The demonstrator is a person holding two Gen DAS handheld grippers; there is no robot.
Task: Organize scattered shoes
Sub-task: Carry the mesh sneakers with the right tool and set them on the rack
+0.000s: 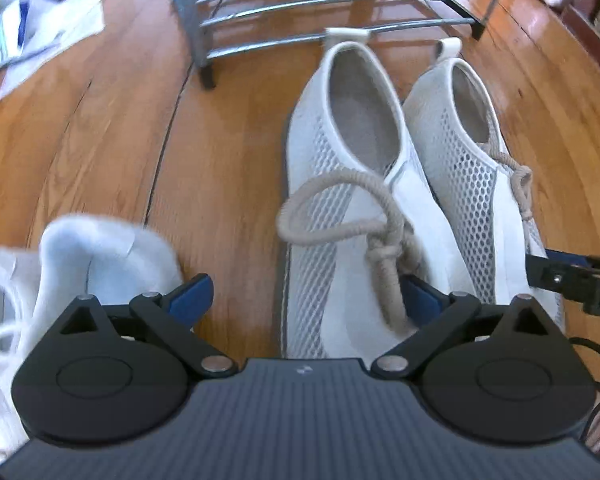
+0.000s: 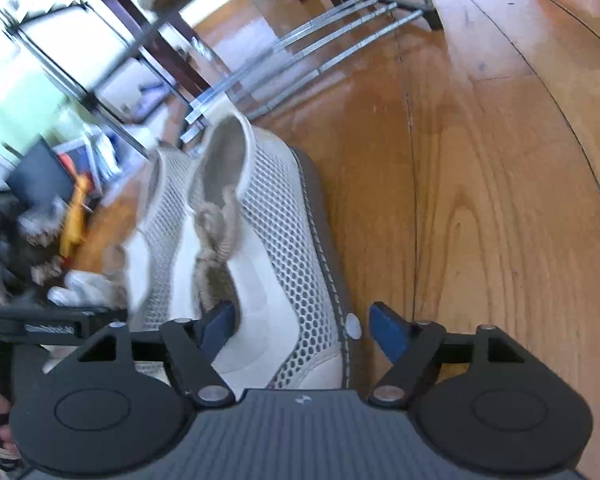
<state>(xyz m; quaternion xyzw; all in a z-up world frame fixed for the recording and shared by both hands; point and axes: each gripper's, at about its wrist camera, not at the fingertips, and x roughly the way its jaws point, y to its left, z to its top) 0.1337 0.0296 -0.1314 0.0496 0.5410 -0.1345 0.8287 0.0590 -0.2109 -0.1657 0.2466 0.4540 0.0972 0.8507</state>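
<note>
I am seeing the left gripper standing wide, nothing between its blue pads; the floor and one mesh shoe's toe are lying between and under them. That shoe is sitting at frame centre, touching its mate on the right, both heels pointing toward the metal shoe rack at the top. A white sneaker is showing at lower left, blurred. In the right wrist view, the right gripper is spread wide around the near shoe's toe, pads not pressing it. The wooden floor is filling the right side.
</note>
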